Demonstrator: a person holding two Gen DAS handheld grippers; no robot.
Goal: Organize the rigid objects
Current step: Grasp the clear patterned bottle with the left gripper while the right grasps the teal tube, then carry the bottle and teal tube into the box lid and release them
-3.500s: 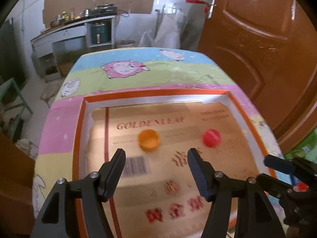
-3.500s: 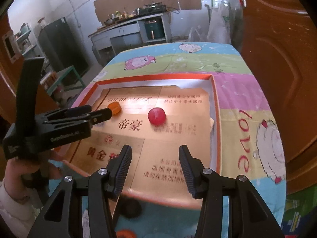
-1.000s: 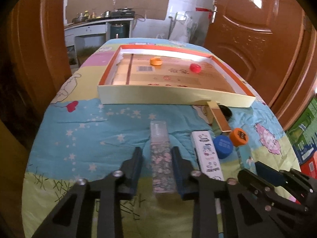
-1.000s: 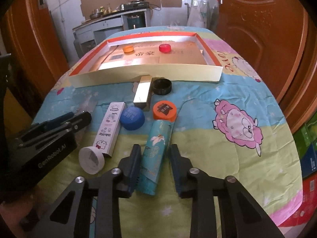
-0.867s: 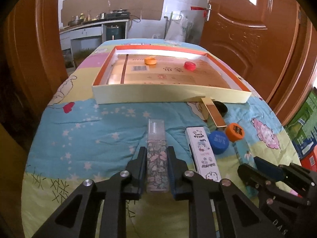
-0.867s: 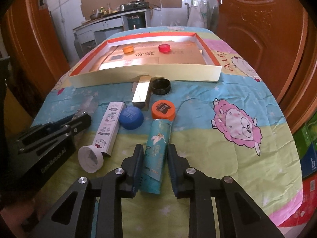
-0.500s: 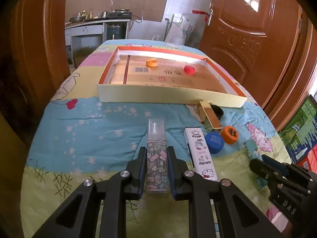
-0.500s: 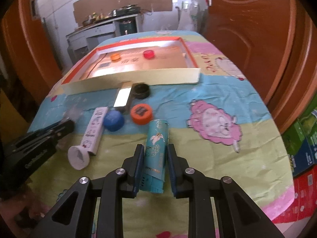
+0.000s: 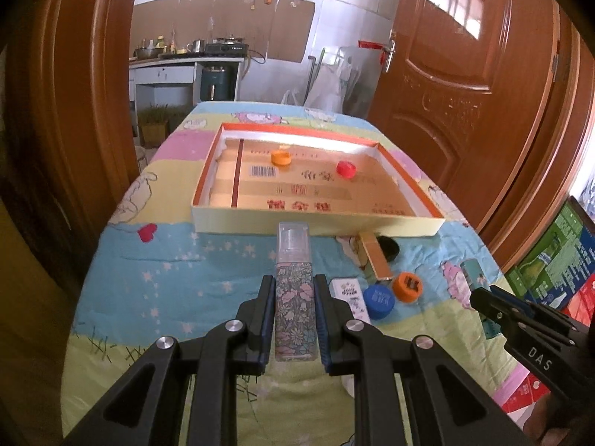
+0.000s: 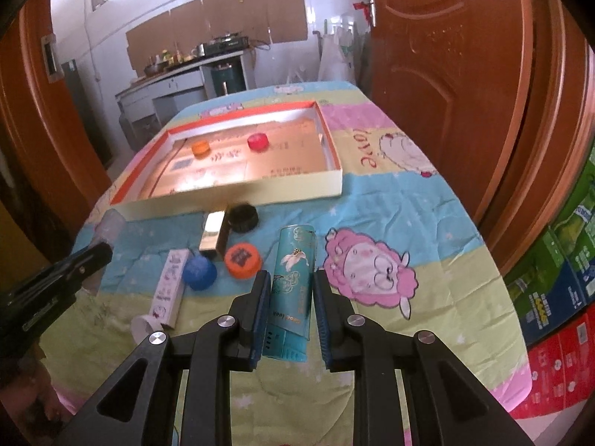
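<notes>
Floral bottle (image 9: 295, 297) clamped in left tongs (image 9: 293, 316)

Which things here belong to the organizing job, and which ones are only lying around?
Job:
floral bottle, in the left gripper
teal tube, in the right gripper
shallow box

Lying about:
wooden door
kitchen counter

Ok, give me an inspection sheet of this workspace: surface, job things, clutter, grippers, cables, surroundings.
Surface: cartoon-print cloth over the table.
Job's things: shallow box holds orange cap and red cap; white carton, blue cap, orange lid, gold box, black lid outside.
Clutter: nothing seen.
Grippers: left gripper shut on floral bottle; right gripper shut on teal tube.
Cables: nothing seen.
Surroundings: wooden door, kitchen counter.
</notes>
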